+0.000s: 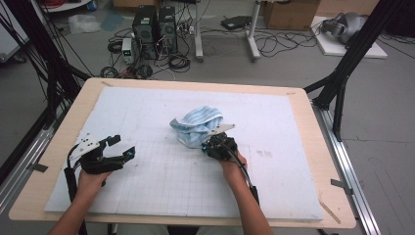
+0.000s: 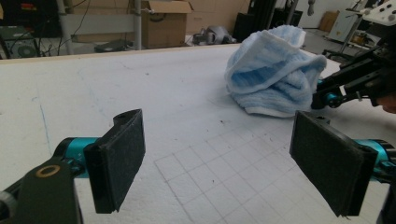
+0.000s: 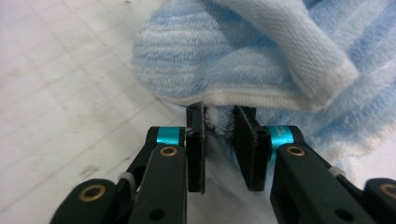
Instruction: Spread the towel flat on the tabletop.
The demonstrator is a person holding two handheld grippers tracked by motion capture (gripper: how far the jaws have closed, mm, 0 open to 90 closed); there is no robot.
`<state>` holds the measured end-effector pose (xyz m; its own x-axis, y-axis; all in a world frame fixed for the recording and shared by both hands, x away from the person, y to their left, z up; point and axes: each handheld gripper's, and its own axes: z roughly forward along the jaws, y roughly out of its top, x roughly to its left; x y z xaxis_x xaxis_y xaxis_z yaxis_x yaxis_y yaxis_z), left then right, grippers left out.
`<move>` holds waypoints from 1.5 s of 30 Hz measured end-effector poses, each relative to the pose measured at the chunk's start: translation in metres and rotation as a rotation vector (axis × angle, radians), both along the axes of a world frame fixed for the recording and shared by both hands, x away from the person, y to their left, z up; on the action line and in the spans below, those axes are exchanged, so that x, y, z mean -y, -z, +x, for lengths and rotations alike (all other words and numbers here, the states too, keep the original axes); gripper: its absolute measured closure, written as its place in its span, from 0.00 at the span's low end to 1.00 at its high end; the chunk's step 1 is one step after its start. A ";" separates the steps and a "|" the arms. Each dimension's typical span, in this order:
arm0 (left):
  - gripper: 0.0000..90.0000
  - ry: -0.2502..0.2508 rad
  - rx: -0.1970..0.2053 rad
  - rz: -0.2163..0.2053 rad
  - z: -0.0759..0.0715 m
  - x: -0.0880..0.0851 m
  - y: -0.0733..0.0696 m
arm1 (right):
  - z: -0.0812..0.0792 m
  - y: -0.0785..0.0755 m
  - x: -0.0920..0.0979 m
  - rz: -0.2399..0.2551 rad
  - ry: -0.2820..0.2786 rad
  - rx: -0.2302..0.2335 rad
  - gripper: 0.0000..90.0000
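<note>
Lying crumpled just above the middle of the high view, the blue-and-white striped towel [image 1: 198,125] sits on the white gridded mat [image 1: 147,181]. At its lower right edge the right gripper [image 3: 219,135] has its jaws narrowed around the towel's white hem, a small gap left between them. Lower left in the frame, the left gripper [image 1: 120,147] rests with jaws spread wide, nothing between them.
</note>
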<state>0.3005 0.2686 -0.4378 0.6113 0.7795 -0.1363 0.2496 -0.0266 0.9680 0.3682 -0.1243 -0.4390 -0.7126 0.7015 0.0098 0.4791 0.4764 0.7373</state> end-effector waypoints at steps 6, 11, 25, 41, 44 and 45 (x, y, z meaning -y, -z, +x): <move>0.21 -0.016 0.000 -0.009 0.000 -0.003 -0.001 | -0.018 -0.008 -0.002 0.099 -0.108 -0.039 0.86; 0.21 -0.020 0.000 -0.012 0.000 -0.004 -0.001 | -0.037 -0.012 -0.008 0.119 -0.206 -0.067 0.86; 0.21 -0.026 -0.006 -0.010 0.001 -0.005 0.000 | -0.071 -0.016 0.002 0.201 -0.398 -0.108 0.72; 0.21 -0.023 -0.009 -0.011 0.003 -0.004 0.000 | -0.047 -0.073 -0.038 0.099 -0.404 0.183 0.47; 0.21 -0.022 -0.008 -0.010 0.003 -0.004 0.000 | -0.033 -0.063 -0.067 -0.021 -0.450 0.141 0.57; 0.21 -0.022 -0.008 -0.010 0.003 -0.004 0.000 | -0.029 -0.061 -0.071 -0.052 -0.447 0.125 0.63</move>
<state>0.3030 0.2725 -0.4378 0.5929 0.7915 -0.1486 0.2577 -0.0117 0.9661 0.3393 -0.0535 -0.3782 -0.9387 0.3222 -0.1224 0.1272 0.6540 0.7457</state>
